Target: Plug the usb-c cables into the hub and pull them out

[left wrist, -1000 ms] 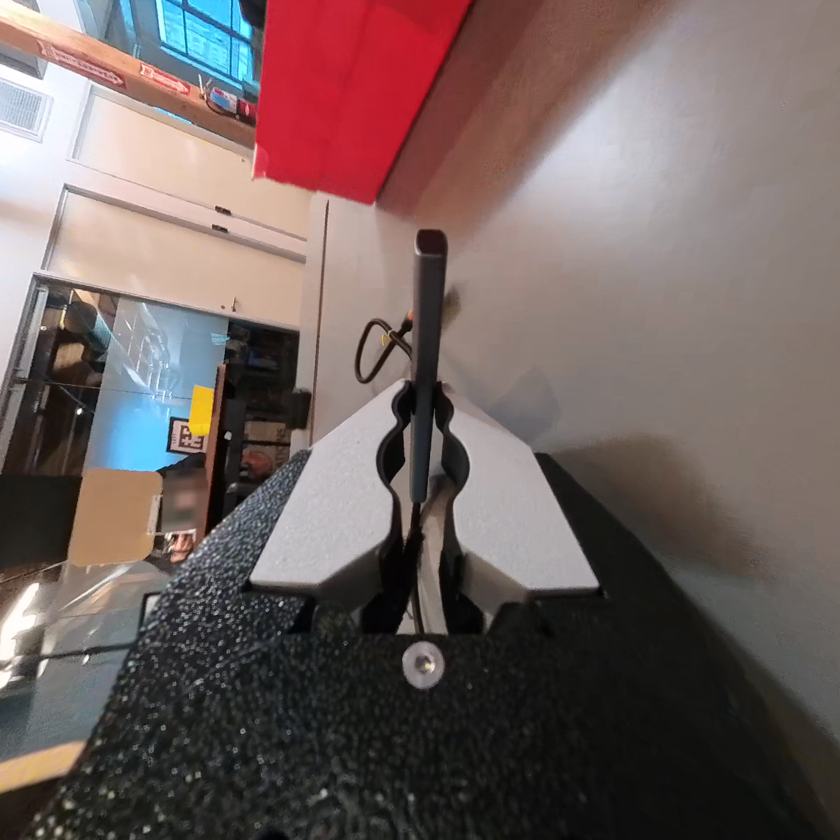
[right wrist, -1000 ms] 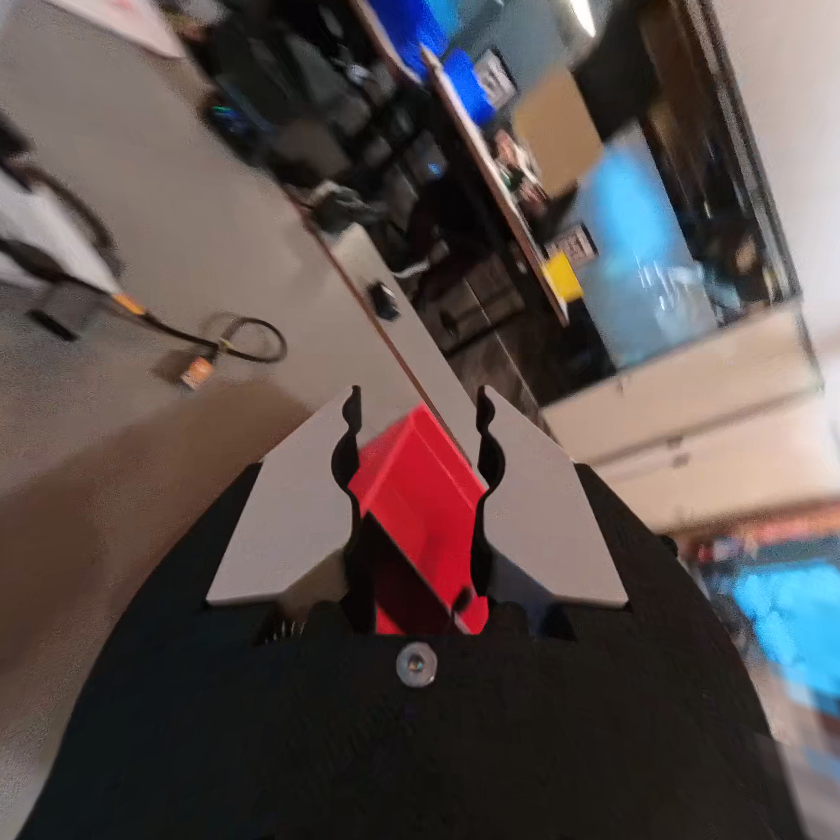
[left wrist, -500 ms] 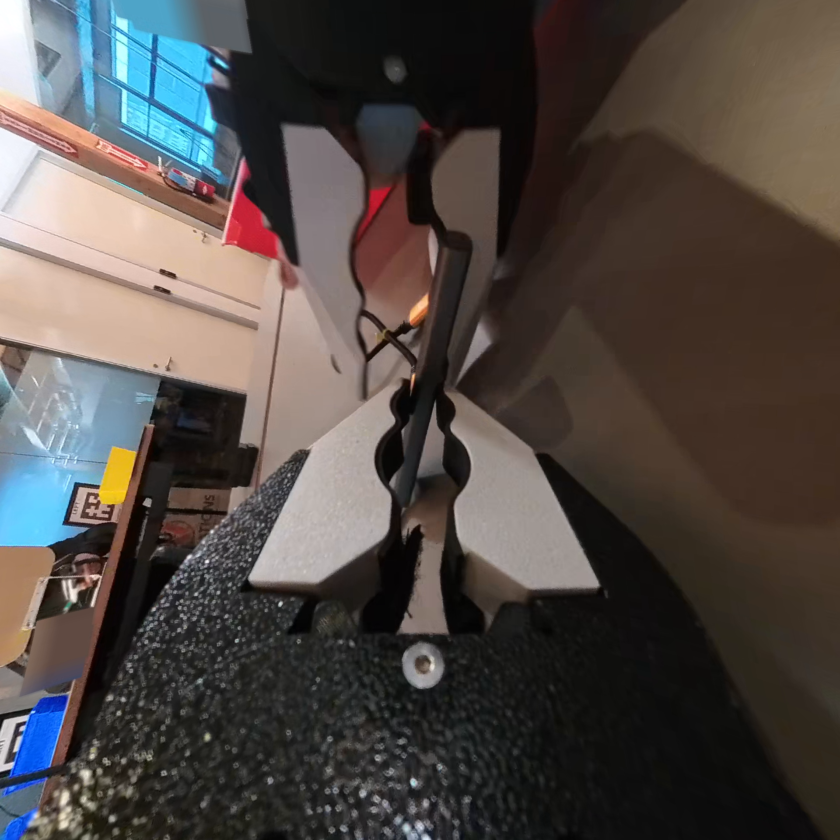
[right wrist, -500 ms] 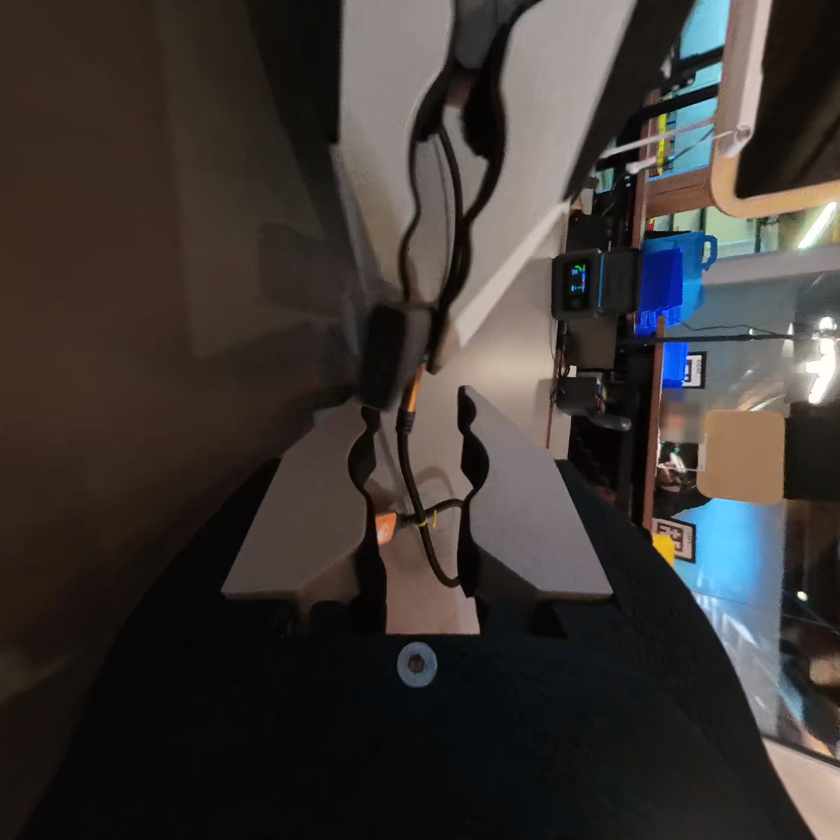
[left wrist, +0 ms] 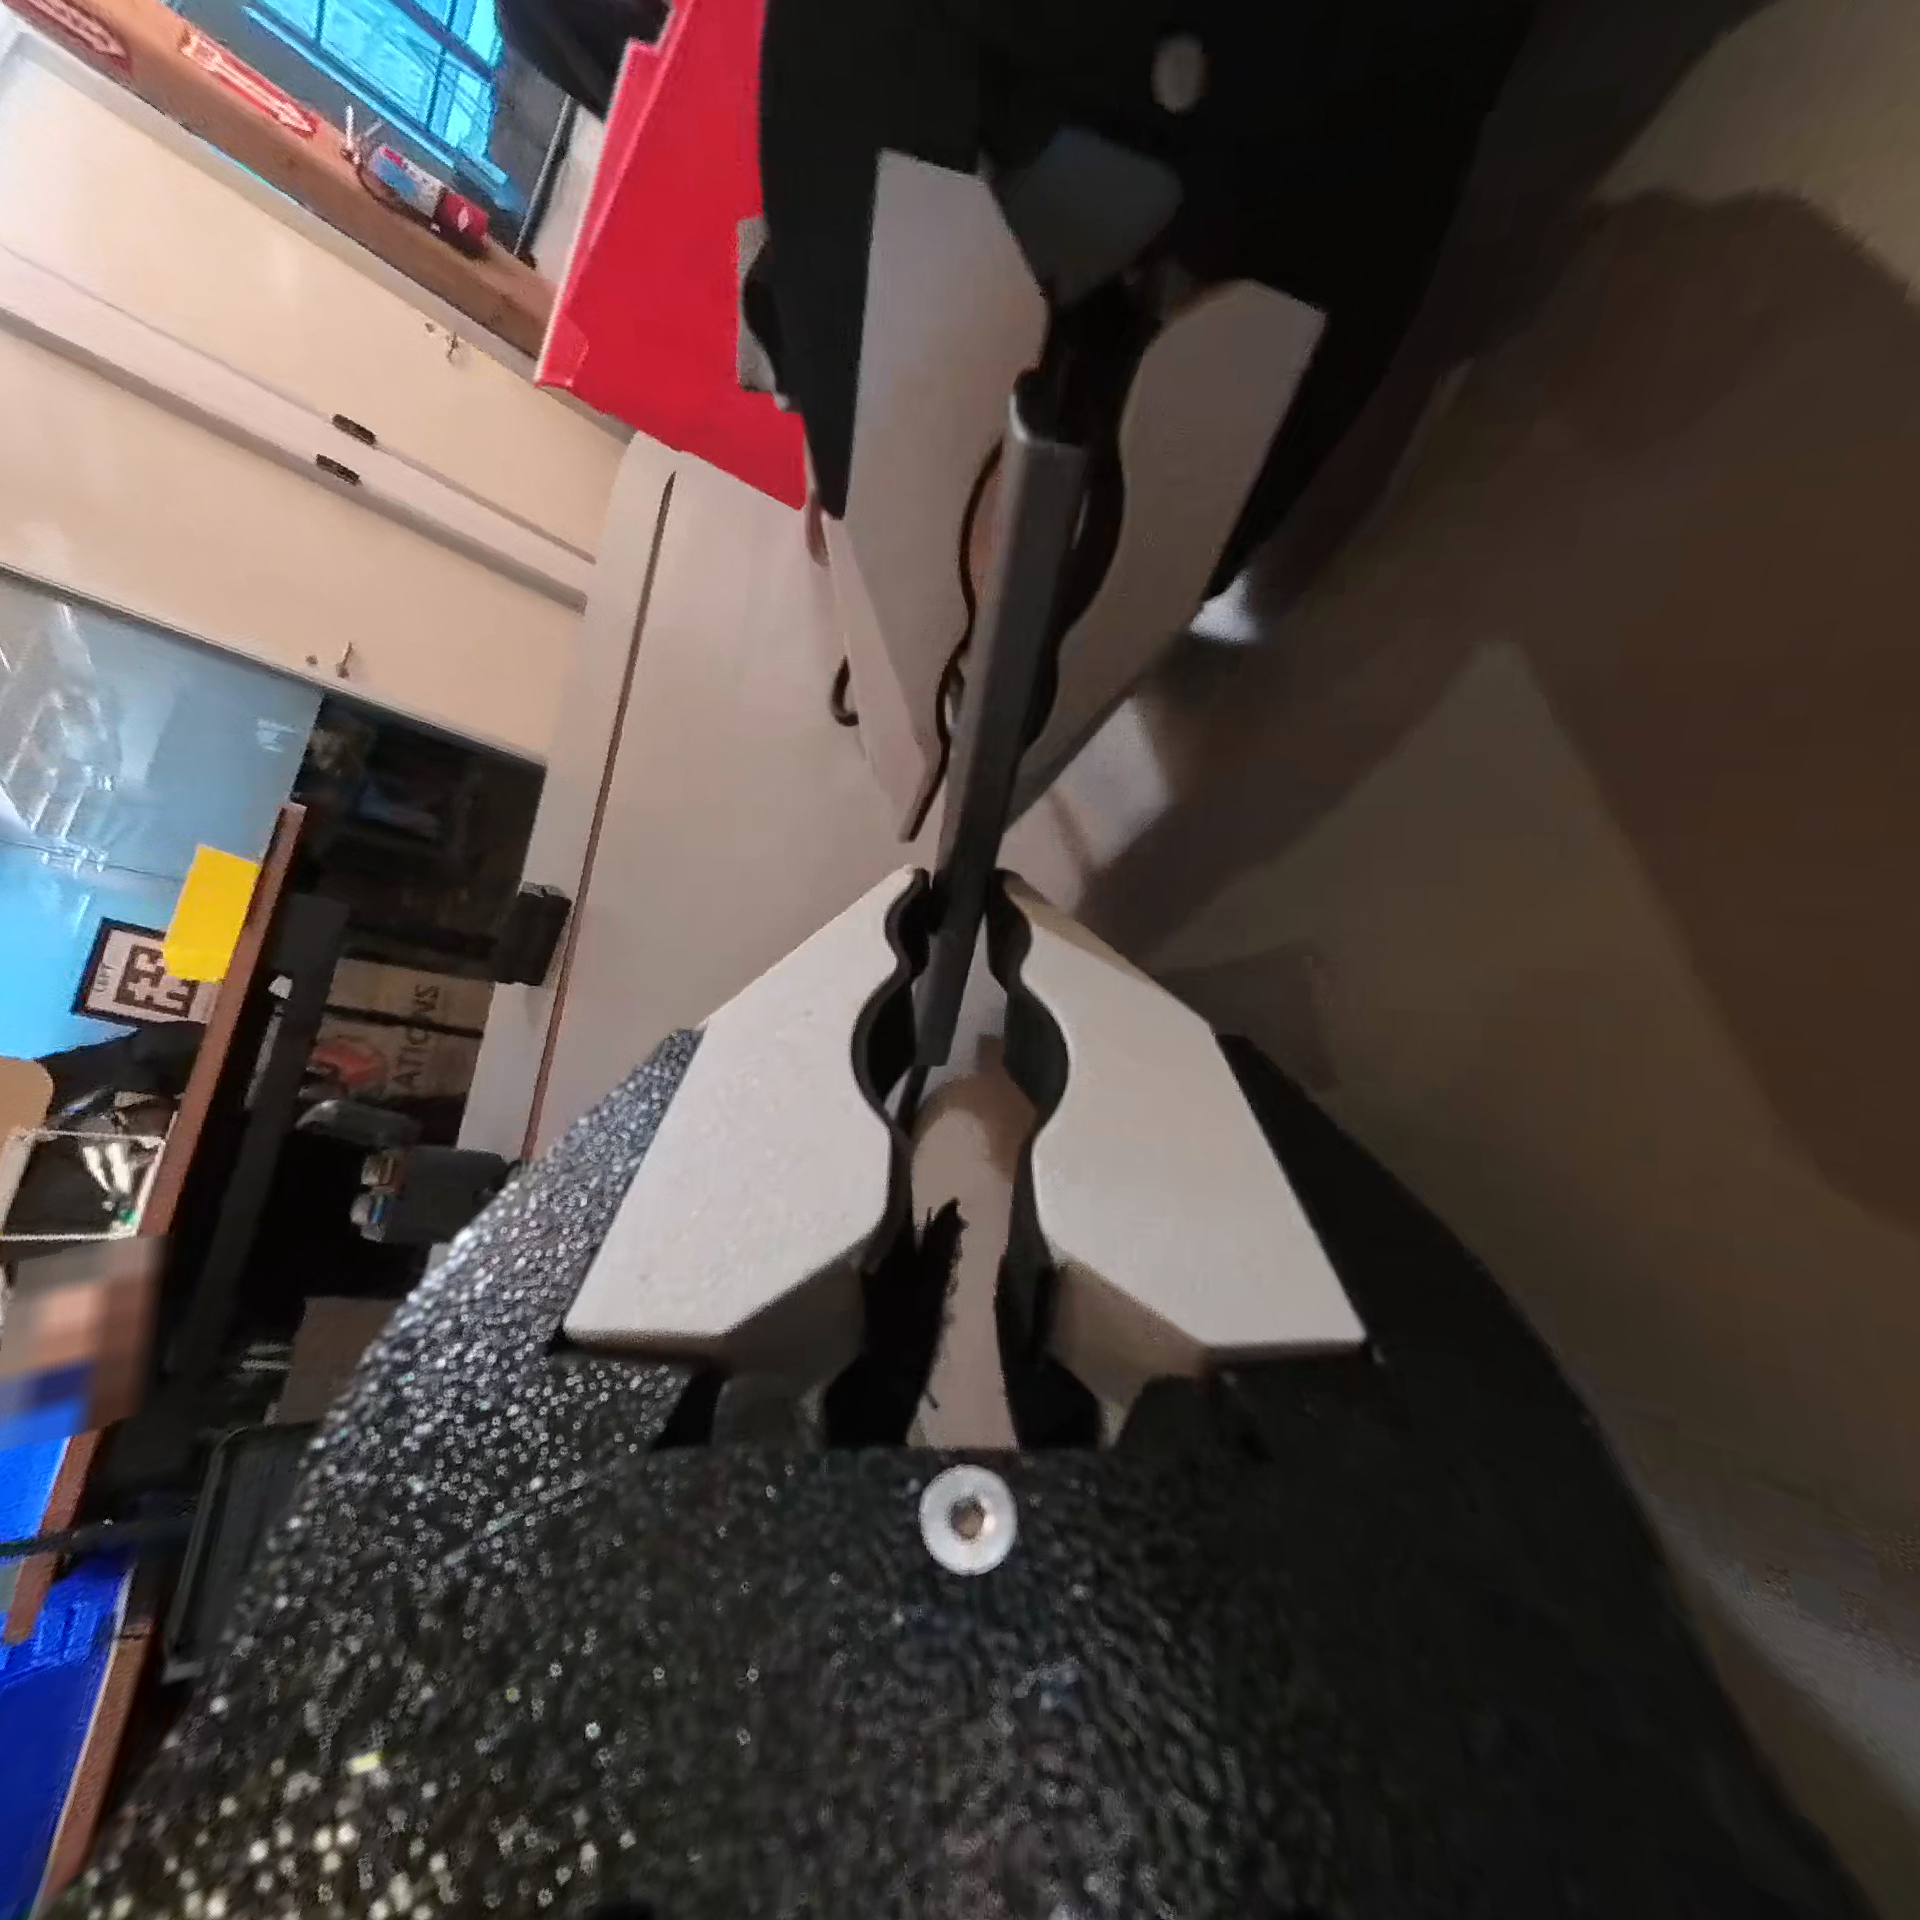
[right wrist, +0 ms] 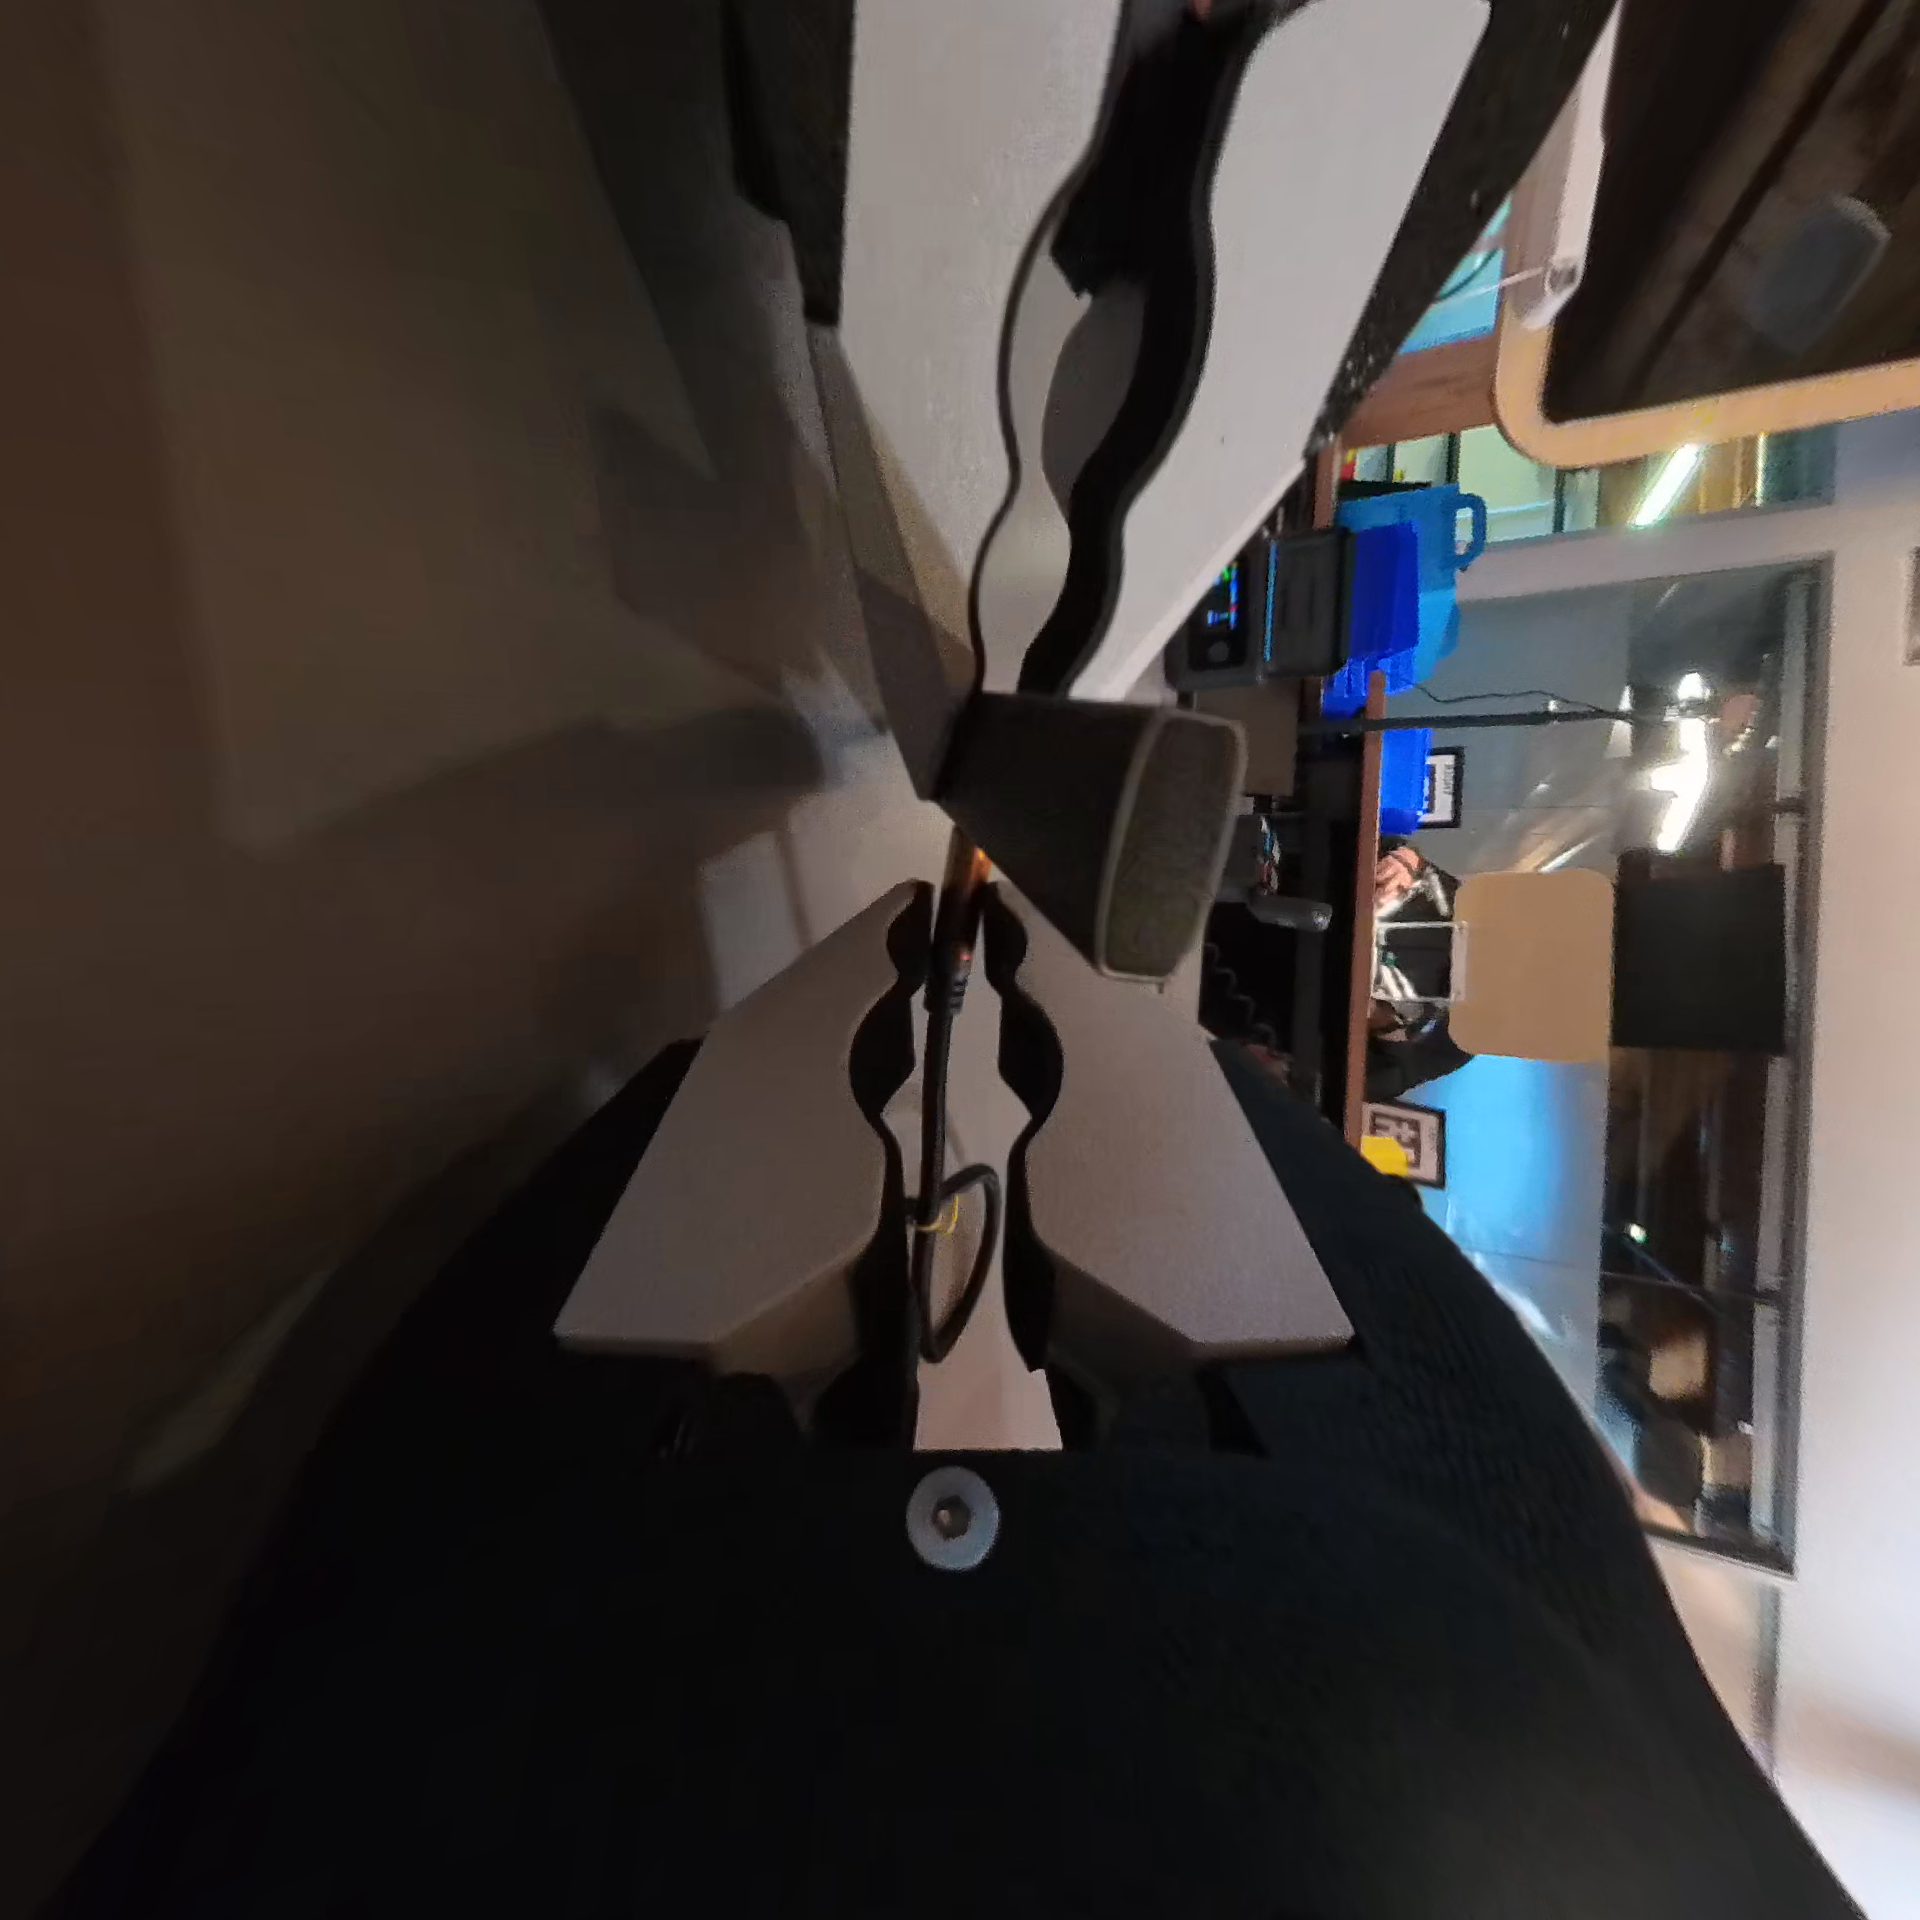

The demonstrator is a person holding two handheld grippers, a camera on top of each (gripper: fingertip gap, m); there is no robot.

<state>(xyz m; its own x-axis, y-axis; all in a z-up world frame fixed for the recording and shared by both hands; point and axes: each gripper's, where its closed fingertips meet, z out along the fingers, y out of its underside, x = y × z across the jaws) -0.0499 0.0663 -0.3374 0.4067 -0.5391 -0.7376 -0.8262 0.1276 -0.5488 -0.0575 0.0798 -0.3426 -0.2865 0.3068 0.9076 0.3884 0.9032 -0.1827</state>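
My left gripper [left wrist: 961, 896] is shut on the dark grey hub [left wrist: 1013, 665], which shows edge-on and sticks out past the fingertips. My right gripper [left wrist: 982, 795] faces it from the top of the view, its fingers on either side of the hub's far end. In the right wrist view, my right gripper [right wrist: 954, 896] is shut on the black usb-c cable plug with an orange collar [right wrist: 951, 966]. The plug's tip reaches the hub [right wrist: 1101, 831]; I cannot tell if it is seated. The cable loop [right wrist: 961, 1268] hangs between the fingers. The left gripper [right wrist: 1023, 696] holds the hub from above.
A pale grey table [left wrist: 1558, 935] fills one side of both rolled views and also shows in the right wrist view [right wrist: 364, 623]. A red bin [left wrist: 675, 260] stands at the table's far end. Shelves, blue bins [right wrist: 1392, 603] and glass walls lie beyond the table edge.
My right gripper swung away from the red bin to face the left gripper, moved up to the hub, and its jaws narrowed onto the cable plug. The left gripper kept hold of the hub.
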